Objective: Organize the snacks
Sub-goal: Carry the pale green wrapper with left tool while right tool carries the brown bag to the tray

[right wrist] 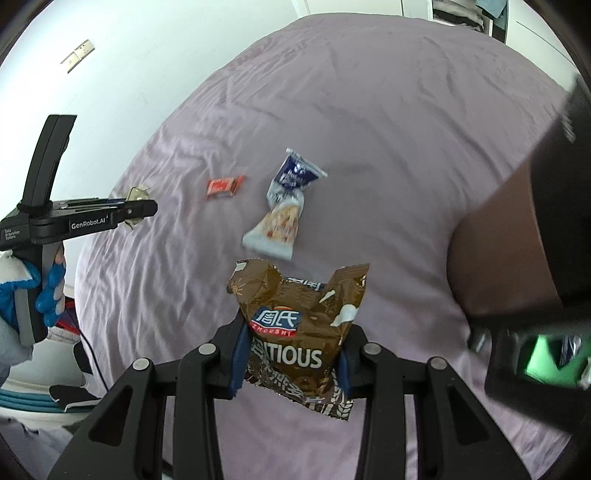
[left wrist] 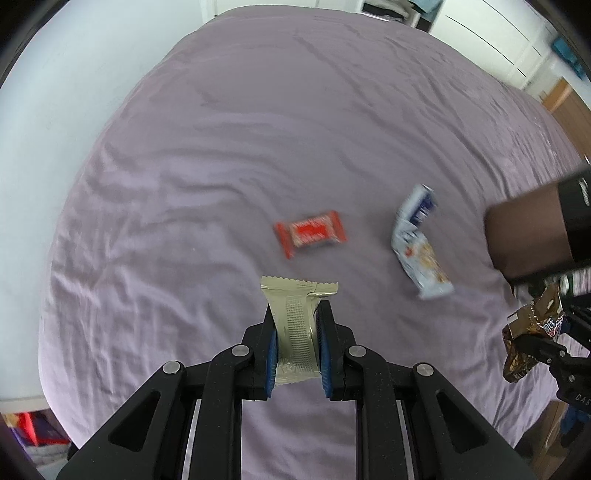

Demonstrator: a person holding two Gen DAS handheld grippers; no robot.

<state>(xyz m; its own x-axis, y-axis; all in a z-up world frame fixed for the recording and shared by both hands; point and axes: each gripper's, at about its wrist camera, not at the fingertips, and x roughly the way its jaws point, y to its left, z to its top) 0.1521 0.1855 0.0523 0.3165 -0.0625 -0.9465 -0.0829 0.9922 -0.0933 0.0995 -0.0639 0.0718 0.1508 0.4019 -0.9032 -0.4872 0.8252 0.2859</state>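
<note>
My left gripper (left wrist: 297, 314) is shut on a pale gold snack packet (left wrist: 295, 325), held above the lilac bedsheet (left wrist: 258, 147). My right gripper (right wrist: 291, 332) is shut on a brown snack bag (right wrist: 299, 328) printed "ZHOUSHI", also lifted off the bed. On the sheet lie a red wrapped snack (left wrist: 310, 232) (right wrist: 224, 185) and a blue-and-white packet (left wrist: 419, 243) (right wrist: 282, 206) beside it. In the right wrist view the left gripper (right wrist: 142, 208) shows at the left with the gold packet (right wrist: 136, 194) in it. The brown bag (left wrist: 524, 339) shows at the right edge of the left wrist view.
A dark brown box-like object (left wrist: 528, 236) (right wrist: 517, 236) with a black top stands at the right on the bed. A blue-gloved hand (right wrist: 48, 291) holds the left gripper's handle. White wall lies to the left, wardrobe doors (left wrist: 498, 33) beyond the bed.
</note>
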